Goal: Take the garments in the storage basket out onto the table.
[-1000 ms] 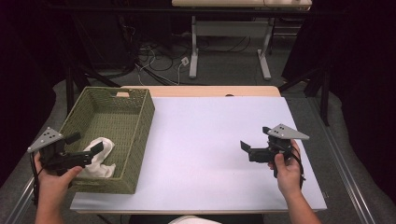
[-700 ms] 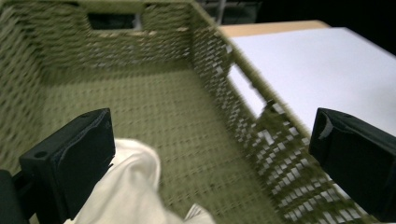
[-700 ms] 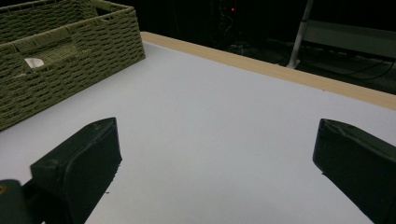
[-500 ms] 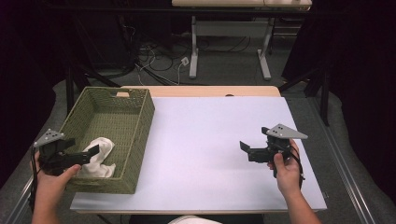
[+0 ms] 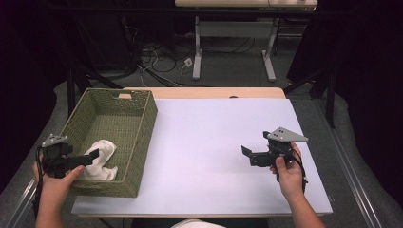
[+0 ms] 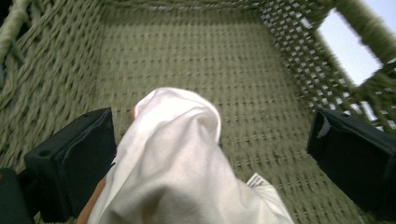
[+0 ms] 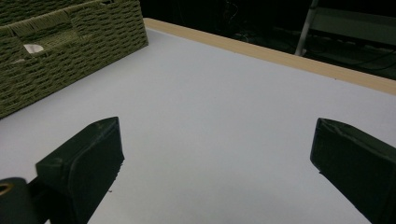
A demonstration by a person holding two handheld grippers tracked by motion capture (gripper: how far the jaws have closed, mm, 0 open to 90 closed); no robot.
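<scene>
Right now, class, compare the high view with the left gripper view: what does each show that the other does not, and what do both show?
High view alone: the white rectangular table top, the right gripper held open above it in the person's right hand, and the floor cables behind the table.

Left gripper view alone: a small white tag beside the cloth, and the gap between the jaws seen from close up.

Both: the green woven basket, the crumpled white cloth lying inside it, and the open left gripper by the cloth.
</scene>
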